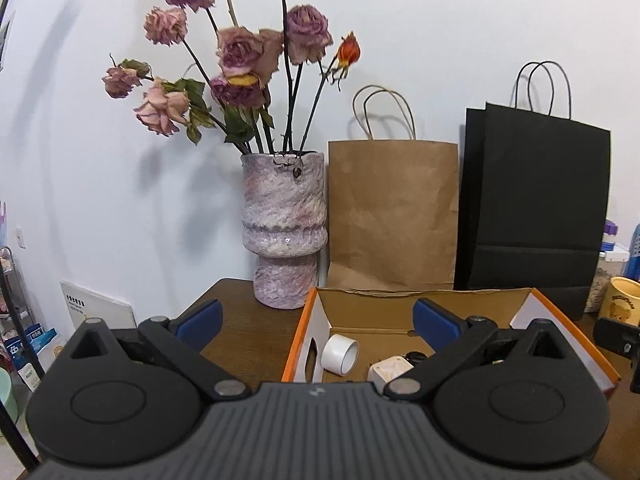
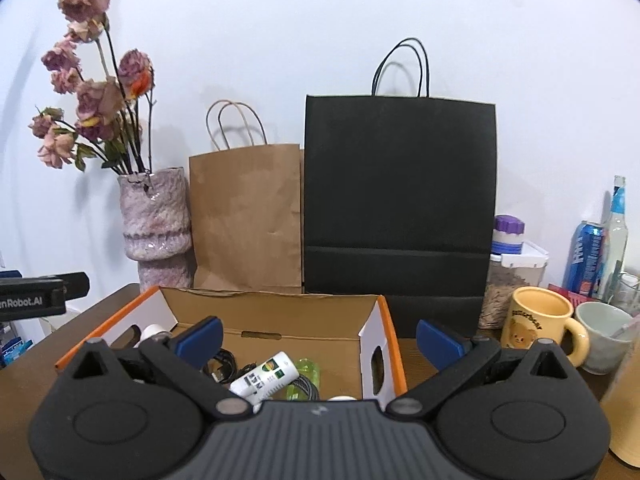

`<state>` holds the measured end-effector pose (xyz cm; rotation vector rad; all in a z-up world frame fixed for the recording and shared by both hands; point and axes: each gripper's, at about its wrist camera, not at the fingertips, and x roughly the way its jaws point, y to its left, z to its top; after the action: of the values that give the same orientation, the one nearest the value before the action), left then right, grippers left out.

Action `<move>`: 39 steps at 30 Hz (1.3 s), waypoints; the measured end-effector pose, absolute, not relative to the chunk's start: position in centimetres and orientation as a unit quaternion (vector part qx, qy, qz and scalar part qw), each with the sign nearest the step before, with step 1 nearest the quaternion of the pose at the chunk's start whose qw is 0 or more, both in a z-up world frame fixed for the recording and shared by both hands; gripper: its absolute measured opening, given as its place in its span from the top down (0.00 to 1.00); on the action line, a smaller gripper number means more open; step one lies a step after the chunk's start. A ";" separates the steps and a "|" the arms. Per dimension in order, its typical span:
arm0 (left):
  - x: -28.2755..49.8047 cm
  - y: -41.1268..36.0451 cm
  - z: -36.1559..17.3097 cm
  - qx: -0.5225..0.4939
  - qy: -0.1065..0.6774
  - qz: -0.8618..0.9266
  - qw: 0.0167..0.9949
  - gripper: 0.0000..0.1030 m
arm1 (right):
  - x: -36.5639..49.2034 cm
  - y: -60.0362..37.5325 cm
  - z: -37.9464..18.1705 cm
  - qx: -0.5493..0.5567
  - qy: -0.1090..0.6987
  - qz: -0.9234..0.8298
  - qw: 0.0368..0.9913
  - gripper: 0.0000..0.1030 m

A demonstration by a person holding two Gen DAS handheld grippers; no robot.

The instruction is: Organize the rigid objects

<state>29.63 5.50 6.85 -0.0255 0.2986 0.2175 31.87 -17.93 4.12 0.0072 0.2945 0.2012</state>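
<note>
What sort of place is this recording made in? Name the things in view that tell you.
Probably a home, on a wooden table against a plain wall: a vase of dried roses, paper shopping bags, a yellow mug and drink containers suggest a lived-in room, not a lab.

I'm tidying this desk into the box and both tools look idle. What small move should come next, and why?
Probably swing the right tool toward the yellow mug standing just right of the orange-edged box. Both tools are open and hold nothing, the box already holds a white bottle and a tape roll, and the mug is the nearest loose rigid item on that side.
</note>
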 end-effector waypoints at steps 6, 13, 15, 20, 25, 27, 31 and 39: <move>26.4 5.1 7.2 -0.009 0.148 0.095 0.984 0.00 | 28.3 -18.9 4.9 0.007 0.138 0.102 0.985 0.00; 22.2 4.8 7.8 -0.014 0.150 0.079 0.985 0.00 | 23.9 -19.6 5.7 0.010 0.134 0.107 0.985 0.00; 20.6 4.7 8.0 -0.013 0.150 0.072 0.986 0.00 | 22.6 -19.8 5.8 0.011 0.133 0.110 0.985 0.00; 16.6 4.5 7.8 -0.015 0.153 0.062 0.986 0.00 | 18.7 -20.2 5.3 0.008 0.138 0.113 0.984 0.00; 13.4 4.1 6.8 -0.007 0.171 0.059 0.984 0.00 | 15.3 -20.6 3.8 0.008 0.161 0.118 0.980 0.00; 12.3 4.0 6.2 -0.004 0.181 0.056 0.982 0.00 | 14.1 -20.7 3.2 0.008 0.169 0.118 0.978 0.00; 10.1 3.6 5.1 0.000 0.197 0.049 0.979 0.00 | 12.0 -20.9 2.3 0.011 0.185 0.120 0.975 0.00; 7.2 2.6 3.2 0.013 0.220 0.033 0.975 0.00 | 9.0 -20.7 0.1 0.014 0.218 0.130 0.967 0.00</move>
<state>7.19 2.58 3.19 0.0272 0.4438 0.0661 9.01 -20.71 0.07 0.0281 0.4406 0.2619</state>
